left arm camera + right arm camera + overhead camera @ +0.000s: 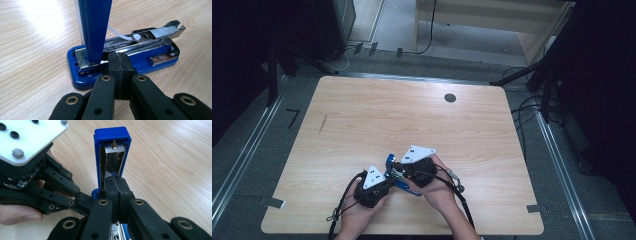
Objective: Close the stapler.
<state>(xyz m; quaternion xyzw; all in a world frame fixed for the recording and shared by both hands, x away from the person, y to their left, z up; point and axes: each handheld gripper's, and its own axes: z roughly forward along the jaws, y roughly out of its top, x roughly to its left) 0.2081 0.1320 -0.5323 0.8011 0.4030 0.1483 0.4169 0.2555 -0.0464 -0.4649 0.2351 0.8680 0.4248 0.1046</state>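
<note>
A blue stapler [404, 186] lies opened on the wooden table [412, 115] near its front edge. Its blue lid [95, 25] stands upright, baring the metal magazine with a strip of staples [165, 31]. My left gripper [120, 58] is shut, and its tips rest against the side of the stapler base [82, 77] beside the hinge. My right gripper [115, 182] is shut too. Its tips touch the lower inside of the raised lid [112, 135], and nothing shows between the pads. The other gripper's fingers [85, 201] reach in from the left of the right gripper view.
A small dark round hole [450, 98] marks the table's far side. Cables [342, 200] trail from both grippers toward the front edge. Dark stands and cables surround the table on the floor.
</note>
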